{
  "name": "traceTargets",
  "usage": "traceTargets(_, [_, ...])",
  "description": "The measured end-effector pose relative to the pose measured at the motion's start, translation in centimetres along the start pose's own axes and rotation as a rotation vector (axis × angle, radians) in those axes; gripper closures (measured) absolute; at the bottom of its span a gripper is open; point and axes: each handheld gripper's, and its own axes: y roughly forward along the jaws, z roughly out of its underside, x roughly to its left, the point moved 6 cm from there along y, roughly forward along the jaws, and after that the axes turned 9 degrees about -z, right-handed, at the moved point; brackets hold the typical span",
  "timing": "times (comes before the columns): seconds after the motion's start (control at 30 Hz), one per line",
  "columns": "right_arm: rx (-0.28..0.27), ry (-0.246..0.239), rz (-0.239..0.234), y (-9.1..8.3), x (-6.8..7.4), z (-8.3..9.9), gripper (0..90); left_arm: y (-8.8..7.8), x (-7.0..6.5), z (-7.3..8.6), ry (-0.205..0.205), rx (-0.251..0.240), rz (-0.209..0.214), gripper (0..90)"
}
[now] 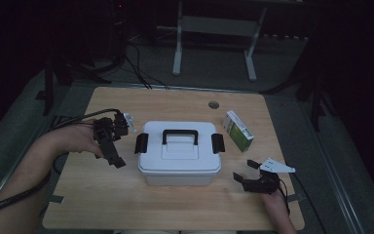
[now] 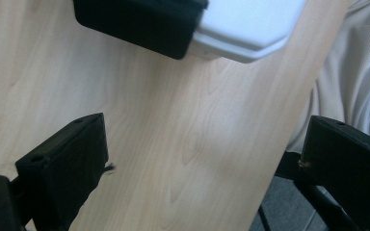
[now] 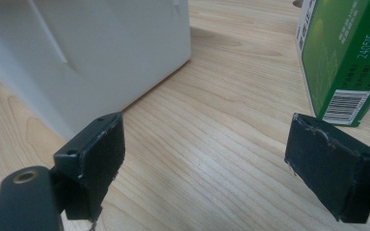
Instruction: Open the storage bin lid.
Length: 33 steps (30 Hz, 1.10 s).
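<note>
White storage box [image 1: 179, 153], lid shut with a black handle [image 1: 180, 135] on top and a black latch [image 1: 141, 143] at each end, sits mid-surface [image 1: 126, 204] between the two tools. Just right of it stands a green-and-white carton [image 1: 238, 130], whose side in the right gripper view carries a barcode and the printed digits "240515" and "2024/02". Left tool [image 1: 108, 141] hovers beside the box's left latch and right tool [image 1: 246, 171] lies near its right front corner, both spread wide and holding nothing.

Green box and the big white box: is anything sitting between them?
No. In the high view, bare wooden table lies between the green box and the white box; the right gripper view shows bare wood there.
</note>
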Motion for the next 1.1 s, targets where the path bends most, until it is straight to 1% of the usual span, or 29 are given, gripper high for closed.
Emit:
traceTargets(0.07, [-0.001,0.005,-0.003,0.0,0.0,0.0,13.7,0.0,0.1,-0.3,0.007,0.014,-0.014,2.7])
traceTargets(0.1, [0.000,0.002,-0.003,0.0,0.0,0.0,13.7,0.0,0.1,-0.4,0.006,0.012,-0.006,2.7])
traceTargets(0.13, [-0.001,0.004,-0.005,0.0,0.0,0.0,13.7,0.0,0.1,-0.6,0.008,0.012,-0.015,2.7])
traceTargets(0.2, [-0.001,0.003,-0.007,0.0,0.0,0.0,13.7,-0.1,0.1,-0.8,0.012,0.015,-0.013,2.7])
traceTargets(0.27, [0.000,-0.001,-0.008,0.0,0.0,0.0,13.6,-0.1,-0.1,-1.5,0.028,0.018,-0.004,2.7])
traceTargets(0.33, [0.002,-0.003,-0.009,0.0,0.0,0.0,13.6,-0.2,-0.1,-1.9,0.039,0.018,-0.012,2.7])
traceTargets(0.4, [0.000,0.000,-0.009,0.0,0.0,0.0,13.7,-0.3,-0.1,-2.5,0.037,0.009,-0.015,2.7])
traceTargets(0.5, [0.001,-0.002,-0.011,0.0,0.0,0.0,13.6,-0.4,-0.3,-3.3,0.054,0.003,-0.010,2.7])
traceTargets(0.53, [0.001,-0.002,-0.011,0.0,0.0,0.0,13.6,-0.4,-0.3,-3.3,0.054,0.003,-0.010,2.7])
traceTargets(0.57, [0.002,-0.002,-0.012,0.0,0.0,0.0,13.6,-0.4,-0.3,-3.7,0.064,0.012,-0.014,2.7])
traceTargets(0.6, [0.002,-0.002,-0.012,0.0,0.0,0.0,13.6,-0.4,-0.3,-3.7,0.064,0.012,-0.014,2.7])
traceTargets(0.63, [0.000,0.004,-0.018,0.0,0.1,0.0,13.7,-0.4,-0.3,-4.3,0.072,0.020,-0.021,2.7])
traceTargets(0.67, [0.001,0.004,-0.018,0.1,0.1,0.1,13.7,-0.4,-0.3,-4.3,0.072,0.020,-0.021,2.7])
traceTargets(0.7, [0.003,0.003,-0.020,0.1,0.1,0.1,13.7,-0.5,-0.2,-4.7,0.075,0.023,-0.020,2.7])
traceTargets(0.73, [0.003,0.003,-0.020,0.1,0.1,0.1,13.7,-0.5,-0.2,-4.7,0.075,0.023,-0.020,2.7])
traceTargets(0.77, [0.002,0.002,-0.025,0.1,0.1,0.1,13.7,-0.6,-0.2,-5.2,0.083,0.025,-0.022,2.7])
traceTargets(0.83, [0.005,-0.005,-0.023,0.1,0.1,0.1,13.7,-0.6,-0.1,-5.6,0.082,0.028,-0.027,2.7])
traceTargets(0.87, [0.005,-0.004,-0.024,0.1,0.2,0.1,13.7,-0.6,-0.1,-5.9,0.088,0.034,-0.025,2.7])
traceTargets(1.0, [0.003,-0.002,-0.029,0.1,0.2,0.1,13.7,-0.5,0.0,-6.8,0.103,0.028,-0.030,2.7])
traceTargets(1.03, [0.005,-0.002,-0.028,0.1,0.2,0.1,13.7,-0.5,0.0,-7.0,0.104,0.027,-0.026,2.7])
traceTargets(1.1, [0.004,-0.002,-0.029,0.1,0.2,0.1,13.7,-0.4,0.0,-7.4,0.108,0.028,-0.034,2.7])
